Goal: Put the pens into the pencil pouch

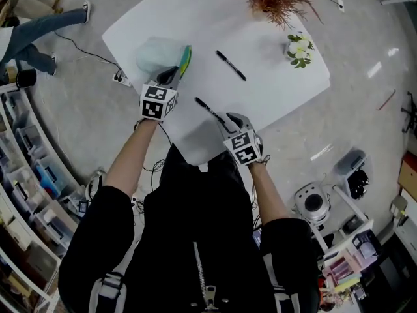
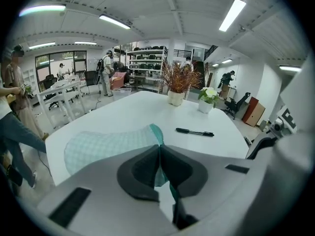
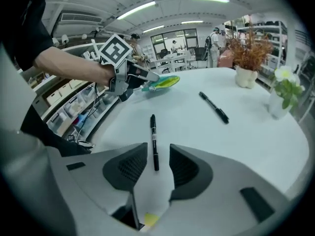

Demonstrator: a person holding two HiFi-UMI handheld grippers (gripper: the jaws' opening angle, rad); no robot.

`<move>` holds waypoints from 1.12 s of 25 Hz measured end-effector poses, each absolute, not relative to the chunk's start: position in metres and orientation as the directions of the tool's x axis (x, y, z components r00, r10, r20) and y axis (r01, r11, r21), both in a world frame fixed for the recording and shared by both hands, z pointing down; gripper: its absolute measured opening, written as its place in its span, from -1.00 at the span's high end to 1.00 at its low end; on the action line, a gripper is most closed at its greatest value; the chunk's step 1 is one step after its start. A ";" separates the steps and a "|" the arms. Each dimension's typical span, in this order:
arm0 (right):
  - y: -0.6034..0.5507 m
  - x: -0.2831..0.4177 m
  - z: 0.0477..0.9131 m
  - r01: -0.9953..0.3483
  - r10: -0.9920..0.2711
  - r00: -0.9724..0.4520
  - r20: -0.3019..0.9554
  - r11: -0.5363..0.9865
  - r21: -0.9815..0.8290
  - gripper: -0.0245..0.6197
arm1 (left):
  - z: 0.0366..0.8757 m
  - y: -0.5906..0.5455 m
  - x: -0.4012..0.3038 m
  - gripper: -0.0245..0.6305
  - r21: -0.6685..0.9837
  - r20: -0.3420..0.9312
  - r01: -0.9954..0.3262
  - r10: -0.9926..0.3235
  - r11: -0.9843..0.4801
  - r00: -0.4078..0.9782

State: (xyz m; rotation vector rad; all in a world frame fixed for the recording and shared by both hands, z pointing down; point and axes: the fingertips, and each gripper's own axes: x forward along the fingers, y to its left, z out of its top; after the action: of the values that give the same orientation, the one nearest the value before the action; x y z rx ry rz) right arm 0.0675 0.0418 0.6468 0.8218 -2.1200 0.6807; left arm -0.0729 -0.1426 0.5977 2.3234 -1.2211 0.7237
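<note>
Fabric pouch: the pale green checked fabric pencil pouch lies at the far left of the white worktop, with its teal rim towards the person.
Left gripper: the left gripper has its jaws together, clamped on that teal rim.
Right gripper: the right gripper is tilted down over the worktop with its jaws apart. The near black pen lies between them, and neither pad presses on it.
Other pen: the far black pen lies alone nearer the middle, well apart from both grippers.
Step in hand: probably the first pick-up. Both pens are outside the pouch.
Next move: the jaws should close squarely across the pen's barrel and lift it. Then it goes tip-first to the held rim. Whether the pouch mouth gapes enough cannot be told.
</note>
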 end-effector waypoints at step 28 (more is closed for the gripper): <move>0.058 0.070 0.682 -0.648 -0.250 -0.424 0.871 0.755 -0.099 0.80 | 0.594 -0.142 -0.072 0.84 0.160 0.600 -0.804 -0.590 -0.573 0.540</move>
State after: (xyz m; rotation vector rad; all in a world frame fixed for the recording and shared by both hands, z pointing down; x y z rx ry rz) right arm 0.0704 0.0581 0.6822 0.6771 -2.0069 0.5318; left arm -0.0718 -0.1419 0.5936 2.3616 -1.1360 0.6917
